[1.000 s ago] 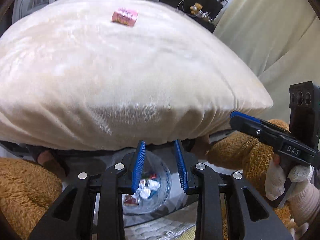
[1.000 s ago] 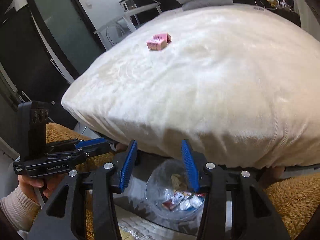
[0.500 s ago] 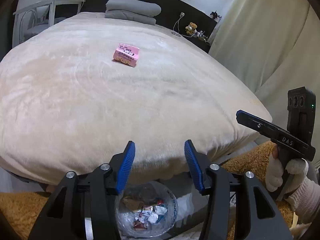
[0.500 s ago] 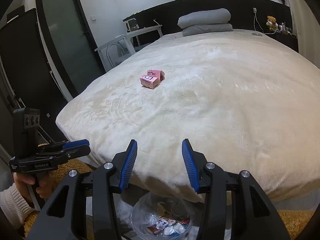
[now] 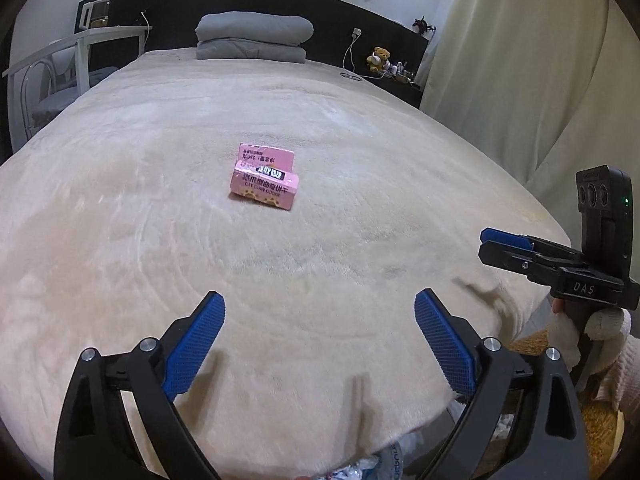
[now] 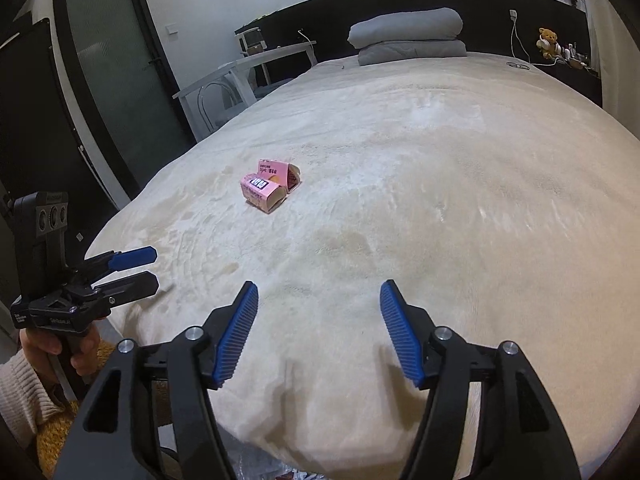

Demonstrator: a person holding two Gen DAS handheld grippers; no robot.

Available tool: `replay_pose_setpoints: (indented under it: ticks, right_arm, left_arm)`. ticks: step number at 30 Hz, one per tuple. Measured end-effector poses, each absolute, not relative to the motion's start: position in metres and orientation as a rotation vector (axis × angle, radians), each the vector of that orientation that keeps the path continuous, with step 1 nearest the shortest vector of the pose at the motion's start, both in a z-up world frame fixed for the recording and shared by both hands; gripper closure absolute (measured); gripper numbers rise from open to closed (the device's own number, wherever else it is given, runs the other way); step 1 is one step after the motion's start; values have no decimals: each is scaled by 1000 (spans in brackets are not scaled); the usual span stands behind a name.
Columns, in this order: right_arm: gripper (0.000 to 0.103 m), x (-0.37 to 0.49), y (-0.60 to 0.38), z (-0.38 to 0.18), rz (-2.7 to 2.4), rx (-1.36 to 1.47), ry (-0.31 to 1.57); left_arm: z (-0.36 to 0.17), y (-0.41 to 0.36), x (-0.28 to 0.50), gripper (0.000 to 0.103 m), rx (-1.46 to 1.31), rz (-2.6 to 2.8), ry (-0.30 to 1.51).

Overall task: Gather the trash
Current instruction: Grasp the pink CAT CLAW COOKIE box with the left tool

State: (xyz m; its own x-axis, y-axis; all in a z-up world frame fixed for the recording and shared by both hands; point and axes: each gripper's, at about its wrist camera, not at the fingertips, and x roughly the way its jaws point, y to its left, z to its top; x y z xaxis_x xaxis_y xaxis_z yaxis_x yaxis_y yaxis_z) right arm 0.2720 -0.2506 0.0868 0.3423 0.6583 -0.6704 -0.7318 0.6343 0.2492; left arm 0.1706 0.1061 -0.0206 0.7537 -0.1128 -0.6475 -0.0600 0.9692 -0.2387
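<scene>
Near the middle of the wide bed covered by a cream plush blanket lies a small pink cardboard snack box, its torn flap standing up behind it; seen from the right wrist, its near end gapes open, and what it holds cannot be told. At the foot of the bed, along the bottom edge of the left wrist view, a clear plastic container shows only a sliver with crumpled wrappers inside. The left gripper hovers over the blanket's near edge with its blue-padded jaws spread wide, holding nothing. The right gripper hangs beside it, jaws also well apart and empty. Both are well short of the box. Two folded grey blankets are stacked by the black headboard.
</scene>
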Motion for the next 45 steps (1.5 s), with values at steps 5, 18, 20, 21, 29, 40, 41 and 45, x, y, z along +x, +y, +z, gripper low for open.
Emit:
replay_pose_setpoints:
  ticks: [5, 18, 20, 21, 29, 40, 41, 45]
  right_arm:
    - [19, 295, -241, 85, 912, -58, 831]
    - [6, 334, -218, 84, 921, -30, 818]
    - [6, 337, -218, 84, 918, -21, 819]
    - [6, 339, -219, 85, 918, -11, 824]
    - [6, 342, -222, 88, 933, 20, 836]
    - [6, 342, -218, 83, 915, 19, 837]
    - [6, 341, -215, 83, 917, 18, 836]
    - [6, 336, -199, 82, 935, 17, 832]
  left_arm:
    - [-23, 119, 206, 7, -226, -5, 731]
    - [-41, 136, 286, 7, -124, 67, 760]
    - [-42, 138, 293, 7, -116, 62, 761]
    - [-42, 139, 295, 7, -115, 65, 758]
    - [-49, 143, 315, 36, -93, 96, 796]
    - [-35, 145, 299, 37, -70, 138, 727]
    - [-34, 147, 296, 37, -74, 141, 723]
    - [-28, 155, 286, 37, -92, 155, 709]
